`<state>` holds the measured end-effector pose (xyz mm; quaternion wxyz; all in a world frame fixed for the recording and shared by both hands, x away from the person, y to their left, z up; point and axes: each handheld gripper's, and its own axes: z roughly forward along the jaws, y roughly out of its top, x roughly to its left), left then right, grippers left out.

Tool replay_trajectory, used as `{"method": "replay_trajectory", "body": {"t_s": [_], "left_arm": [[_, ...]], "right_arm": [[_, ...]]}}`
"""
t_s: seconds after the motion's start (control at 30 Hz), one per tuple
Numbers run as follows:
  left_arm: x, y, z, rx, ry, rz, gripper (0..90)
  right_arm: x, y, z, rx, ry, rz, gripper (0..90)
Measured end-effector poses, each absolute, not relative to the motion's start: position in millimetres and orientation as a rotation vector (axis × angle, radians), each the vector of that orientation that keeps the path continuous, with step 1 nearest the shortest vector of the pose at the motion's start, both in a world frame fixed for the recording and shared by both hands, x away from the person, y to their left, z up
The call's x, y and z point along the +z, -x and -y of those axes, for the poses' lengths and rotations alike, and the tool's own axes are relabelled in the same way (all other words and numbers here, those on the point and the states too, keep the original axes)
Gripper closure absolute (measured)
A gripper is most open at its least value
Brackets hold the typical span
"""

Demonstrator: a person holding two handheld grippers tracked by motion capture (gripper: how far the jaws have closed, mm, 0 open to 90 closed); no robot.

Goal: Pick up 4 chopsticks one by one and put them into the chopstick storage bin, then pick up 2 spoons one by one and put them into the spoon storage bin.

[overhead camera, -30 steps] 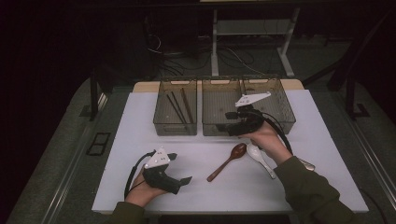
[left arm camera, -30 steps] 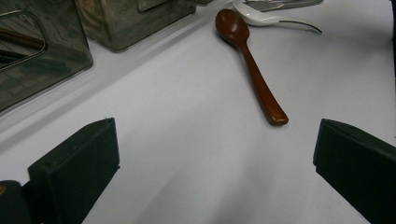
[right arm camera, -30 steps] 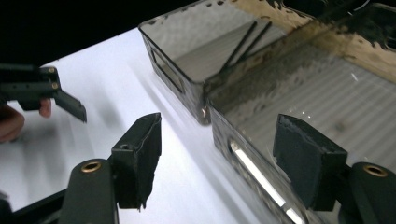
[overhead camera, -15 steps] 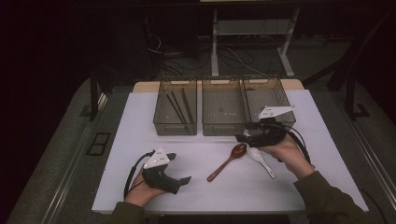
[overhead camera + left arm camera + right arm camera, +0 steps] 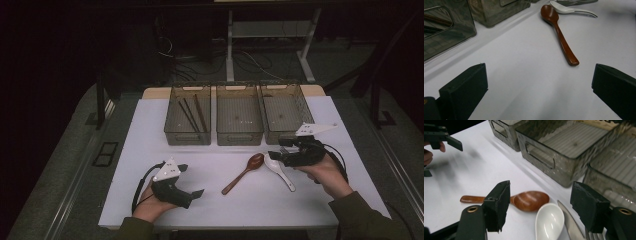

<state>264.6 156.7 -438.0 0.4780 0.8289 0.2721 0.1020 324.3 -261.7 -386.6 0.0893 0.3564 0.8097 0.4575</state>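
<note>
Now down from the bins (image 5: 239,120), the right gripper (image 5: 272,159) hovers, jaws wide and empty, over the white spoon (image 5: 549,222), seemingly its next pick, while the left gripper (image 5: 192,186) rests released.

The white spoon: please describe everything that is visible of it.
The white spoon looks glossy, like ceramic or plastic, with a deep oval bowl and a short curved handle. It lies bowl up on the white table, beside the brown wooden spoon. A serrated knife lies along its other side. The right tongs are open above it.
</note>
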Motion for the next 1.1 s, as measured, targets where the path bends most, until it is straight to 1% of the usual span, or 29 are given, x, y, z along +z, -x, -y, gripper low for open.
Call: {"method": "replay_trajectory", "body": {"t_s": [0.43,0.77,0.83,0.9,0.97,1.1], "left_arm": [[-436.9,-262.4,-158.9,0.260,-2.021,-0.669,0.0],[-437.0,-262.0,-158.2,0.260,-2.024,-0.668,0.0],[-436.8,-261.9,-158.3,0.260,-2.023,-0.667,0.0],[-436.7,-261.9,-158.5,0.261,-2.021,-0.667,0.0],[-436.6,-261.8,-158.7,0.263,-2.022,-0.667,0.0],[-436.3,-261.4,-158.8,0.265,-2.023,-0.664,0.0]], "right_arm": [[-409.8,-314.1,278.0,1.303,-1.114,-2.429,32.0],[-423.8,-320.7,282.4,1.252,-1.172,-2.440,33.6],[-425.3,-321.3,282.5,1.241,-1.186,-2.438,37.3],[-426.3,-320.8,282.5,1.227,-1.199,-2.439,43.9],[-425.6,-319.2,282.4,1.227,-1.198,-2.454,53.2],[-423.4,-313.2,278.5,1.214,-1.151,-2.489,67.4]]}}
